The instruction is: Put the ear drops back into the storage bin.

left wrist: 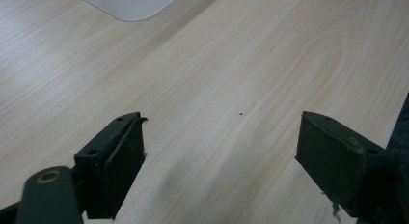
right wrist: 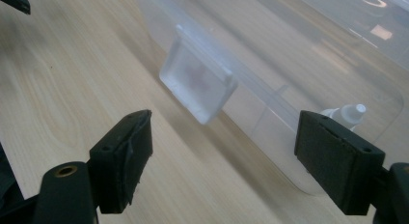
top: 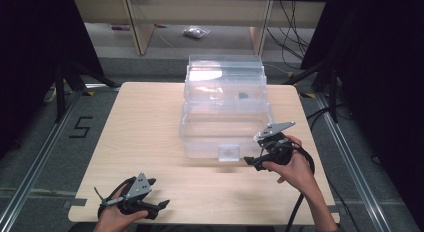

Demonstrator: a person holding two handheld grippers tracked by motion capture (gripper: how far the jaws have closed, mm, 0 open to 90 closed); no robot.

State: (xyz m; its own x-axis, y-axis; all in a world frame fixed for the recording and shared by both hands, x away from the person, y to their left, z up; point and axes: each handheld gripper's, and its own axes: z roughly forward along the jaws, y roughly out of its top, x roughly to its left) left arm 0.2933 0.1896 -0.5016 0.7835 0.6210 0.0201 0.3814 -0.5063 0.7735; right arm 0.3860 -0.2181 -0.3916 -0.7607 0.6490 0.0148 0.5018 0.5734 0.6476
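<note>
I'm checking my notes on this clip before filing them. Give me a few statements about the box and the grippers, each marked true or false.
1. The clear plastic box stands on the wooden table. True.
2. The right gripper is clamped on the box's latch. False: its jaws are open, with the latch ahead of them.
3. The left gripper is open above bare table. True.
4. The left gripper touches the box. False: it is near the table's front edge, apart from the box.
</note>
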